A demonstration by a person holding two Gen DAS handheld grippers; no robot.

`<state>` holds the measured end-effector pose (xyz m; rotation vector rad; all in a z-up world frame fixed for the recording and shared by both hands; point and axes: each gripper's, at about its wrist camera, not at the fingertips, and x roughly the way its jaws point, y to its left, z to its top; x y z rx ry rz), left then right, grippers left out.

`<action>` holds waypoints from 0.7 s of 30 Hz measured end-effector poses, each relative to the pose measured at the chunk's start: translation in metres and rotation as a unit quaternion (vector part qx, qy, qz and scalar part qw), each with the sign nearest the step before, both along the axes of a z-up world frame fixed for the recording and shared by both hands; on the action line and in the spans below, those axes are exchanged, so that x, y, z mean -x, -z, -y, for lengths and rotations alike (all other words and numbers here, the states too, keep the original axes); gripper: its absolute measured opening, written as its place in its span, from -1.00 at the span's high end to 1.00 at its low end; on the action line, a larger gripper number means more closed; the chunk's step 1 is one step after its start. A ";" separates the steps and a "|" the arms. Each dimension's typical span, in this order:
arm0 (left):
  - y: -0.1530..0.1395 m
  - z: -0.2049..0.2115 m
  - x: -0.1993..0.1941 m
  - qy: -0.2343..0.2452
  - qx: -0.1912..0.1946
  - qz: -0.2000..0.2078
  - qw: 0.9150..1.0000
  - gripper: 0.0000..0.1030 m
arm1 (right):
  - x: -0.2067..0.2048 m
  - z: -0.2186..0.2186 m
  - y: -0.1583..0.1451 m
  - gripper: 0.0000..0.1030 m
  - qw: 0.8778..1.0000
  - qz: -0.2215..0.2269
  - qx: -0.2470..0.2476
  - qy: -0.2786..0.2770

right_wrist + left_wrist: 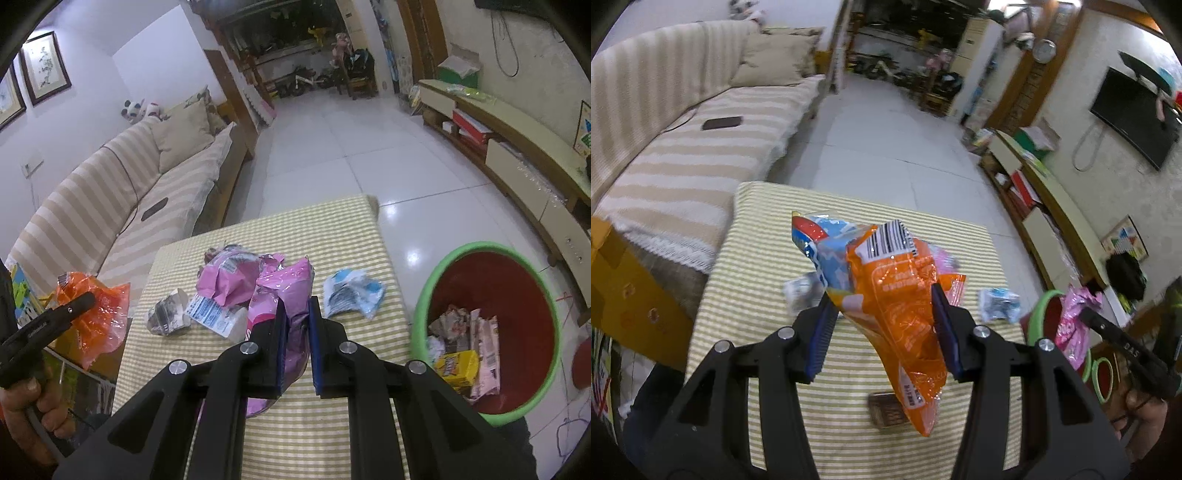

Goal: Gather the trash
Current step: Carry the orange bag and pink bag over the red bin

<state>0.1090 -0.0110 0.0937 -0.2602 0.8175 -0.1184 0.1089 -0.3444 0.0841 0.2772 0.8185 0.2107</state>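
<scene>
two wrappers held: left gripper (884,310) clamps orange wrapper (901,314), right gripper (295,317) pink wrapper (284,291).

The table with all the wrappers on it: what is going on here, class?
A person is clearing trash off the striped table with a gripper in each hand. The left gripper is shut on an orange wrapper, lifted off the table. The right gripper is shut on a pink wrapper. A red bin with a green rim stands beside the table, already holding some trash. Several crumpled wrappers, including a blue-and-white one, remain on the table.
</scene>
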 end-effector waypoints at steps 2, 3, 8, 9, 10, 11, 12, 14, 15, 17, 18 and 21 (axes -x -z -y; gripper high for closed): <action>-0.002 0.014 -0.001 0.016 -0.001 0.002 1.000 0.07 | 0.003 0.010 -0.003 0.80 1.000 0.004 0.002 0.008; -0.004 0.026 -0.003 0.028 -0.001 0.003 1.000 0.07 | 0.005 0.015 -0.003 0.80 1.000 0.006 0.002 0.012; -0.005 0.069 -0.011 0.073 -0.003 0.001 0.997 0.07 | 0.015 0.050 -0.006 0.80 0.999 0.010 0.003 0.039; -0.005 0.081 -0.014 0.084 -0.003 0.001 0.996 0.07 | 0.016 0.056 -0.006 0.80 0.999 0.010 0.004 0.045; -0.005 0.090 -0.016 0.092 -0.004 0.001 0.996 0.07 | 0.018 0.066 -0.006 0.80 0.998 0.011 0.006 0.054; -0.005 0.102 -0.018 0.103 -0.005 0.001 0.995 0.07 | 0.020 0.072 -0.005 0.80 0.998 0.011 0.007 0.059; -0.005 0.114 -0.021 0.115 -0.004 0.001 0.993 0.07 | 0.021 0.080 -0.004 0.80 0.998 0.011 0.007 0.065; -0.003 0.133 -0.026 0.132 -0.005 -0.001 0.991 0.07 | 0.023 0.099 -0.002 0.80 0.997 0.009 0.008 0.081; -0.001 0.147 -0.030 0.145 -0.005 -0.002 0.989 0.07 | 0.024 0.106 0.000 0.80 0.996 0.008 0.008 0.088; 0.001 0.168 -0.034 0.164 -0.006 -0.005 0.986 0.07 | 0.026 0.126 0.004 0.80 0.994 0.005 0.008 0.105; 0.002 0.178 -0.036 0.173 -0.007 -0.006 0.985 0.07 | 0.026 0.133 0.005 0.80 0.994 0.003 0.007 0.110; 0.007 0.215 -0.044 0.204 -0.010 -0.011 0.979 0.07 | 0.028 0.157 0.011 0.80 0.991 -0.003 0.006 0.132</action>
